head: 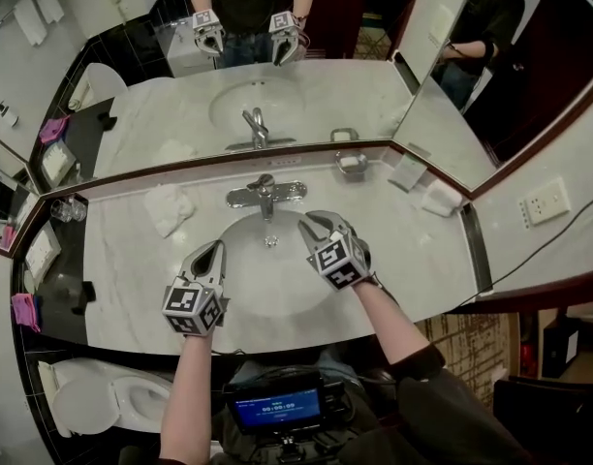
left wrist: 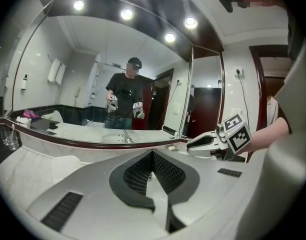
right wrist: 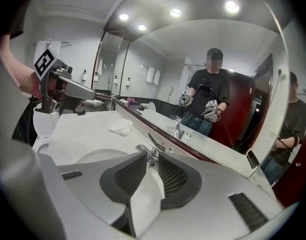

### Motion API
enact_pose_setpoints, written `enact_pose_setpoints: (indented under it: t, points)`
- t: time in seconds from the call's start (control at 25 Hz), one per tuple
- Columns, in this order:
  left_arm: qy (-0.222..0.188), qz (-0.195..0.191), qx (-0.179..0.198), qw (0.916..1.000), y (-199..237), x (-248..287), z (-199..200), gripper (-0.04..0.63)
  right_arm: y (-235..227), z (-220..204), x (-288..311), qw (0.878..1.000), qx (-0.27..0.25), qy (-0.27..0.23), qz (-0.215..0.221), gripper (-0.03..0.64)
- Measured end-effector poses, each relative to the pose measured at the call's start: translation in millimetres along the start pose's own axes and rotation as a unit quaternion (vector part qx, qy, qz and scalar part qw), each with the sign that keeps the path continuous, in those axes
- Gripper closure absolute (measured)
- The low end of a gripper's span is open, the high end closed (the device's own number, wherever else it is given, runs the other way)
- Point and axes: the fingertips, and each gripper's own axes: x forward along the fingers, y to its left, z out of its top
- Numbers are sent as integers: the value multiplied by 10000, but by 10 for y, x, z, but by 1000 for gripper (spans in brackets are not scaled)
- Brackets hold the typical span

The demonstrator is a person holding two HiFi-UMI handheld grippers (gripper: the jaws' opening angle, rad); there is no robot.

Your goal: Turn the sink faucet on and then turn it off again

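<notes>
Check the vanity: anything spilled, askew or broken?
Nothing spilled or broken. The only oddity is a crumpled white cloth lying loose on the counter left of the faucet, neither folded nor hung. The faucet sits straight, with no stream visible.

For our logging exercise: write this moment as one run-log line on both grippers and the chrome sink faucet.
left gripper: shut, empty | right gripper: open, empty, aimed at chrome sink faucet | faucet: untouched
</notes>
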Motion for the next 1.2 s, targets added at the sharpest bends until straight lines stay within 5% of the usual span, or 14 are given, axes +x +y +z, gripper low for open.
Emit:
enact_pose_setpoints:
  t: [0.32, 1.08, 1.2]
  points:
    - [38, -2, -40, 10000, 129, 257, -68, 595, 47, 149, 782, 9916, -1256, 252, 178, 457]
    - [235, -20, -211, 9995, 463, 565, -428, 595, 174, 211, 2107, 9309, -3624, 363, 292, 457]
    - [251, 6, -259, 9993, 531, 547, -484, 595, 234, 252, 2160, 9236, -3816, 286, 231, 526]
